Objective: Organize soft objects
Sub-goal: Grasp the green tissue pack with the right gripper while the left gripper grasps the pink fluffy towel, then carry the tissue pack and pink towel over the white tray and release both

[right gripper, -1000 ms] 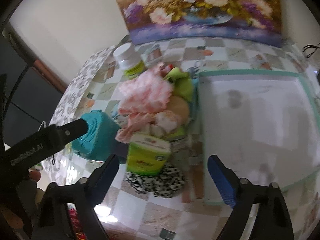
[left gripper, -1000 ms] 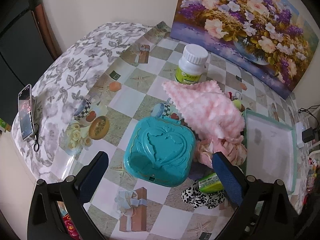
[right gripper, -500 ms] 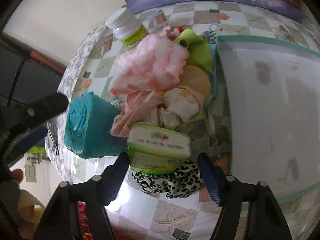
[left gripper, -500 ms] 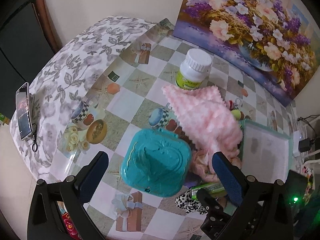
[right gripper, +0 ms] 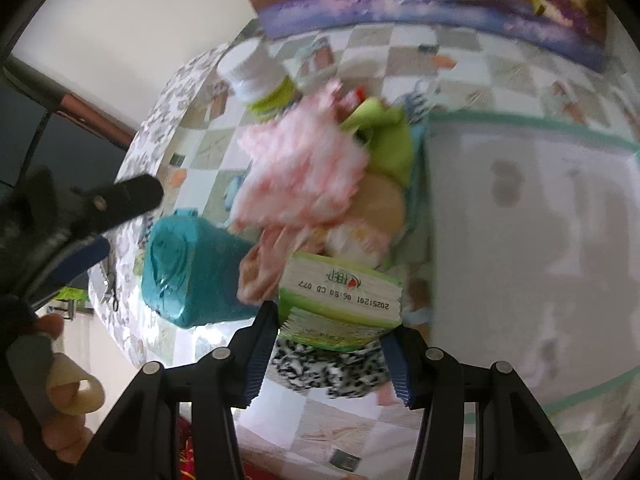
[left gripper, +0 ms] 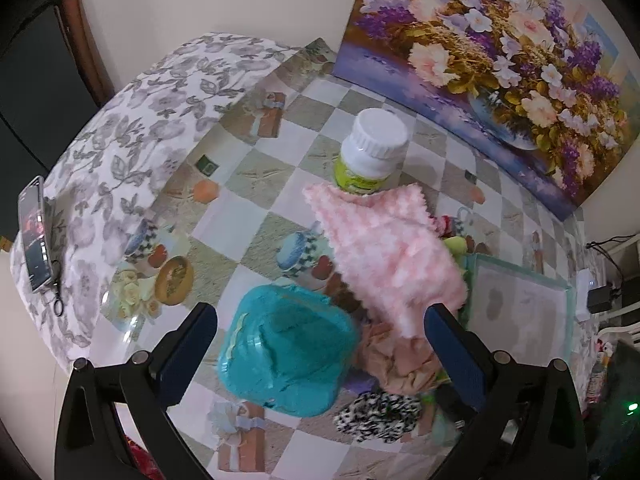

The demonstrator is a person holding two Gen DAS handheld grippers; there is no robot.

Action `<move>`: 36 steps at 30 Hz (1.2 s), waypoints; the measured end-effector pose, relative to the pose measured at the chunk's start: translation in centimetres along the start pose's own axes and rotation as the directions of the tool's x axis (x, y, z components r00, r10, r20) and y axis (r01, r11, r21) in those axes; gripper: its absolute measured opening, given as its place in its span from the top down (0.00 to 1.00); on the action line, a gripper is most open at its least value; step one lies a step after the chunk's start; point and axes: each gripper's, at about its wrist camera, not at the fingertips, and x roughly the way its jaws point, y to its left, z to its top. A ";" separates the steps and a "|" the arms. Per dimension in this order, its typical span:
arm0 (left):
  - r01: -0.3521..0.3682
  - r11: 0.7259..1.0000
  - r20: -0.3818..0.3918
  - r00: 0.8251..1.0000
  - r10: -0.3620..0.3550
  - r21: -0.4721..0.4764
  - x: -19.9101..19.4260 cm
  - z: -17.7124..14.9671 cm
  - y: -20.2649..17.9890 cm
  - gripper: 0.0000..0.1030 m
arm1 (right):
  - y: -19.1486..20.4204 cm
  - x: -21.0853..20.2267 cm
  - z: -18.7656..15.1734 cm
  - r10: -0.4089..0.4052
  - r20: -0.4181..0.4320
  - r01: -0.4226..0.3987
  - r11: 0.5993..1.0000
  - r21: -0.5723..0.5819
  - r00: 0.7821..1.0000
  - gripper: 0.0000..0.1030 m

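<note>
A heap of soft things lies mid-table: a fluffy pink cloth (left gripper: pixel 384 252) (right gripper: pixel 300 168), peach fabric (left gripper: pixel 400 364), a green cloth (right gripper: pixel 388 140), a black-and-white spotted cloth (left gripper: pixel 380 412) (right gripper: pixel 332 368). My right gripper (right gripper: pixel 330 340) has closed around a green tissue pack (right gripper: pixel 344 296), its pads against the pack's sides. My left gripper (left gripper: pixel 320 348) is open and empty, held above a teal plastic box (left gripper: pixel 288 348) (right gripper: pixel 188 272).
A white tray with a teal rim (left gripper: pixel 520 320) (right gripper: pixel 532 240) lies right of the heap. A white-capped bottle (left gripper: pixel 370 152) stands behind the pink cloth. A flower painting (left gripper: pixel 500 48) leans at the back wall. A phone (left gripper: pixel 36 236) lies at the table's left edge.
My right gripper moved down to the green tissue pack and closed its fingers onto it. My left gripper pulled back and up a little, staying open.
</note>
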 end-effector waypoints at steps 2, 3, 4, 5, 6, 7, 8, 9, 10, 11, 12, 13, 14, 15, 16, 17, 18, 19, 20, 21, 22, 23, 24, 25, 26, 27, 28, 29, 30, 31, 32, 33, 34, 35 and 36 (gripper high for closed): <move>0.014 1.000 -0.005 1.000 -0.014 0.004 0.2 0.3 -0.5 0.00 | -0.5 -1.4 0.7 -0.047 0.032 0.047 0.999 0.000 0.998 0.48; 0.019 1.000 -0.005 1.000 -0.019 0.007 0.3 0.5 -0.8 0.00 | -0.9 -2.0 1.0 -0.058 0.039 0.058 0.998 0.006 0.998 0.48; 0.019 1.000 -0.003 1.000 -0.019 0.010 0.4 0.6 -1.1 0.00 | -1.3 -2.6 1.4 -0.072 0.048 0.071 0.997 0.023 0.996 0.48; 0.020 1.000 -0.002 1.000 -0.020 0.016 0.5 0.7 -1.4 0.00 | -1.6 -3.0 1.8 -0.083 0.058 0.081 0.996 0.034 0.995 0.48; 0.019 0.999 -0.004 1.000 -0.018 0.027 0.8 0.9 -1.9 0.00 | -2.0 -3.5 2.1 -0.091 0.079 0.088 0.995 0.041 0.993 0.48; 0.017 0.999 -0.007 1.000 -0.017 0.035 1.1 1.0 -2.2 0.00 | -2.4 -3.9 2.4 -0.093 0.097 0.088 0.995 0.048 0.991 0.48; 0.016 0.999 -0.010 1.000 -0.016 0.039 1.2 1.1 -2.4 0.01 | -3.0 -4.3 2.7 -0.091 0.107 0.085 0.994 0.062 0.990 0.48; 0.016 0.999 -0.015 1.000 -0.015 0.044 1.6 1.2 -2.8 0.03 | -3.6 -4.6 2.9 -0.093 0.112 0.085 0.994 0.074 0.989 0.48; 0.018 0.999 -0.019 1.000 -0.017 0.047 1.9 1.4 -3.0 0.05 | -4.1 -5.0 3.3 -0.111 0.120 0.101 0.991 0.090 0.987 0.48; 0.022 0.998 -0.031 0.999 -0.020 0.053 2.4 1.5 -3.5 0.09 | -4.4 -5.3 3.6 -0.136 0.129 0.125 0.988 0.093 0.982 0.48; 0.025 0.998 -0.042 0.999 -0.022 0.059 2.8 1.6 -3.8 0.12 | -4.8 -5.7 4.0 -0.174 0.146 0.161 0.982 0.097 0.974 0.48; 0.029 0.998 -0.050 0.998 -0.026 0.064 3.2 1.7 -4.1 0.13 | -5.0 -6.1 4.3 -0.195 0.156 0.181 0.978 0.104 0.968 0.48; 0.031 0.997 -0.056 0.998 -0.028 0.070 3.6 1.7 -4.5 0.14 | -5.3 -6.7 4.6 -0.216 0.167 0.197 0.973 0.119 0.962 0.48; 0.031 0.997 -0.064 0.998 -0.026 0.077 4.1 1.8 -4.8 0.15 | -5.6 -7.2 4.8 -0.230 0.182 0.207 0.969 0.134 0.956 0.48; 0.029 0.996 -0.070 0.997 -0.023 0.083 4.6 1.8 -5.2 0.15 | -5.8 -7.6 4.7 -0.234 0.198 0.208 0.967 0.145 0.952 0.48; 0.028 0.996 -0.075 0.997 -0.021 0.088 4.9 1.8 -5.4 0.16 | -6.1 -8.1 4.7 -0.235 0.218 0.203 0.966 0.162 0.947 0.48; 0.027 0.995 -0.082 0.996 -0.020 0.093 5.4 1.8 -5.7 0.16 | -6.4 -8.4 4.6 -0.237 0.231 0.198 0.964 0.179 0.944 0.48; 0.027 0.995 -0.088 0.996 -0.018 0.097 5.8 1.8 -5.9 0.17 | -6.6 -8.5 4.4 -0.237 0.240 0.192 0.962 0.194 0.942 0.48; 0.024 0.995 -0.095 0.995 -0.014 0.101 6.3 1.8 -6.2 0.19 | -6.9 -8.5 4.1 -0.231 0.250 0.180 0.961 0.212 0.940 0.48; 0.017 0.994 -0.103 0.995 -0.007 0.105 6.8 1.7 -6.4 0.22 | -7.3 -8.4 4.0 -0.227 0.257 0.168 0.959 0.230 0.939 0.48; 0.014 0.994 -0.110 0.994 -0.002 0.108 7.3 1.7 -6.5 0.24 | -7.7 -8.3 3.7 -0.223 0.263 0.156 0.955 0.252 0.939 0.48; 0.012 0.994 -0.118 0.993 0.001 0.112 7.8 1.7 -6.6 0.28 | -7.9 -8.0 3.6 -0.223 0.265 0.153 0.953 0.262 0.938 0.48; 0.011 0.993 -0.121 0.993 0.003 0.114 8.1 1.6 -6.7 0.31 | -8.1 -7.8 3.5 -0.225 0.268 0.152 0.952 0.267 0.937 0.48; 0.005 0.993 -0.126 0.992 0.010 0.115 8.4 1.6 -6.7 0.33 | -8.3 -7.7 3.4 -0.229 0.270 0.155 0.950 0.269 0.935 0.48; -0.003 0.994 -0.126 0.992 0.017 0.112 8.7 1.6 -6.8 0.41 | -8.5 -7.7 3.1 -0.235 0.272 0.158 0.948 0.275 0.933 0.48; -0.005 0.994 -0.127 0.992 0.019 0.110 8.8 1.5 -6.8 0.53 | -8.6 -7.7 2.9 -0.238 0.271 0.160 0.946 0.281 0.933 0.48; -0.001 0.994 -0.131 0.991 0.016 0.109 8.9 1.5 -6.8 0.61 | -8.7 -7.6 2.9 -0.238 0.269 0.158 0.945 0.288 0.933 0.48; 0.011 0.994 -0.138 0.990 0.004 0.108 9.0 1.4 -6.9 0.73 | -8.9 -7.7 2.8 -0.235 0.269 0.152 0.943 0.296 0.934 0.48; 0.027 0.994 -0.145 0.989 -0.012 0.103 9.1 1.4 -6.8 0.80 | -9.0 -7.7 2.8 -0.232 0.272 0.147 0.943 0.297 0.934 0.48; 0.036 0.995 -0.146 0.989 -0.022 0.096 9.1 1.3 -6.7 0.84 | -8.9 -7.8 2.8 -0.230 0.275 0.146 0.945 0.293 0.934 0.48; 0.036 0.995 -0.143 0.989 -0.023 0.092 9.0 1.3 -6.6 0.88 | -8.9 -7.8 2.7 -0.231 0.279 0.148 0.946 0.288 0.932 0.48; 0.036 0.995 -0.140 0.990 -0.023 0.089 8.8 1.3 -6.5 0.89 | -8.8 -8.0 2.7 -0.235 0.283 0.152 0.946 0.285 0.930 0.48; 0.036 0.996 -0.131 0.991 -0.025 0.083 8.6 1.3 -6.3 0.90 | -8.7 -8.1 2.7 -0.240 0.285 0.157 0.946 0.283 0.928 0.48; 0.037 0.996 -0.125 0.992 -0.027 0.080 8.5 1.4 -6.1 0.91 | -8.7 -8.1 2.6 -0.244 0.287 0.162 0.946 0.282 0.926 0.48; 0.041 0.996 -0.114 0.993 -0.033 0.073 8.3 1.4 -5.9 0.91 | -8.6 -8.2 2.5 -0.248 0.288 0.166 0.945 0.281 0.925 0.48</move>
